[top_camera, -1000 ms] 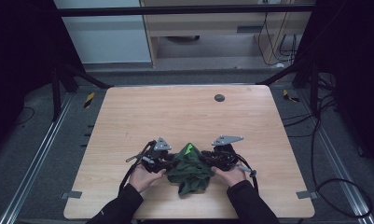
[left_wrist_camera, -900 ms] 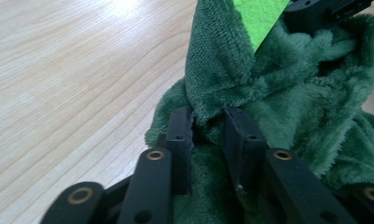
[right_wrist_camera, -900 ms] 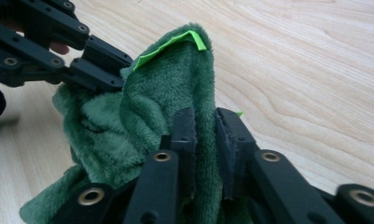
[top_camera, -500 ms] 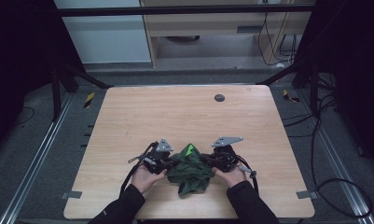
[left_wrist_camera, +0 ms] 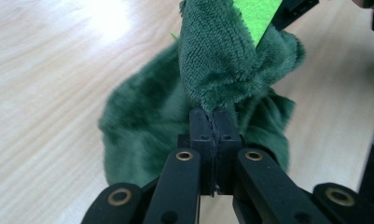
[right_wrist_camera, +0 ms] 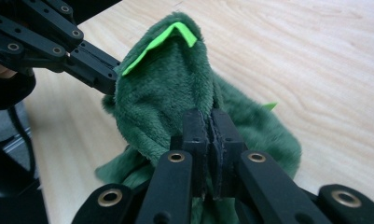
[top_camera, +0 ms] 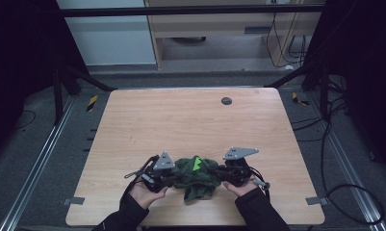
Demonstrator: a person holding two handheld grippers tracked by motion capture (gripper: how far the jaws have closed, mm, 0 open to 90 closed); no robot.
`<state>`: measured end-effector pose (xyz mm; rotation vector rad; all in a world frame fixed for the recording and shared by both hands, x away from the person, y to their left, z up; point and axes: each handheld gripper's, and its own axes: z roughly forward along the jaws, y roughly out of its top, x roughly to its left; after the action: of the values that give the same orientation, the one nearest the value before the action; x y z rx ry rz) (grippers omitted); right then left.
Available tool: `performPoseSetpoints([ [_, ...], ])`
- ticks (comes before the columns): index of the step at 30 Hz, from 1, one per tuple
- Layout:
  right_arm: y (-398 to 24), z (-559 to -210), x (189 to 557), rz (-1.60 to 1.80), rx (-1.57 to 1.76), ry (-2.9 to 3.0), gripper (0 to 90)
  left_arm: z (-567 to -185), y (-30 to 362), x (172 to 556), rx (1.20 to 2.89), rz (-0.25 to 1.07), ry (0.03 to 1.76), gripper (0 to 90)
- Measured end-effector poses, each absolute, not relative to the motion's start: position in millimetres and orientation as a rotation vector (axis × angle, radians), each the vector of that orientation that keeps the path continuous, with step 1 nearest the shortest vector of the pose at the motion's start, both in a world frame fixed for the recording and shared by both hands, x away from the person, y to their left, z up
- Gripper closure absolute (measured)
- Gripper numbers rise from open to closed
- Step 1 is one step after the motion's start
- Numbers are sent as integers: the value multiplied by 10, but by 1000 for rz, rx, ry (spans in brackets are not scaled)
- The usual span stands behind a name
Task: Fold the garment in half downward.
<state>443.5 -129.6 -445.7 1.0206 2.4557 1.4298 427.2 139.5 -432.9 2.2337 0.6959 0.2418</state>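
Note:
A dark green fleece cloth [top_camera: 195,175] with a bright green tag [top_camera: 196,163] lies bunched near the table's front edge, partly lifted between my two grippers. My left gripper [top_camera: 177,177] is shut on the cloth's left side. In the left gripper view the jaws [left_wrist_camera: 214,116] pinch a fold of the cloth [left_wrist_camera: 222,56]. My right gripper [top_camera: 218,172] is shut on the cloth's right side, and its jaws [right_wrist_camera: 208,119] clamp a raised peak of the cloth [right_wrist_camera: 166,102] below the tag [right_wrist_camera: 159,42]. The left gripper [right_wrist_camera: 89,65] bites the same fold from the far side.
The wooden table [top_camera: 190,120] carries a small dark round disc [top_camera: 226,100] near its far edge. A person's hands and dark sleeves come in at the bottom. Metal frame rails flank the table, and cables [top_camera: 344,159] lie on the floor at the right.
Both grippers have closed on the cloth and risen slightly. The cloth now hangs gathered and a little more spread between them.

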Motion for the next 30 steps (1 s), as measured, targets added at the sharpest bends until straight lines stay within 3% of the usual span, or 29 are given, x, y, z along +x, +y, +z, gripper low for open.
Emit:
performPoseSetpoints([
  [15, -1324, -4620, 4177, 1360, 991, 2541, 801, -4497, 1277, 3981, 2306, 197, 631, 883],
  [22, -1369, -4568, 4144, 1386, 991, 2521, 762, -4414, 1426, 3956, 2275, 223, 678, 796],
  [30, -1500, -4445, 4123, 1432, 1006, 2462, 756, -4320, 1674, 4060, 2213, 260, 780, 803],
])
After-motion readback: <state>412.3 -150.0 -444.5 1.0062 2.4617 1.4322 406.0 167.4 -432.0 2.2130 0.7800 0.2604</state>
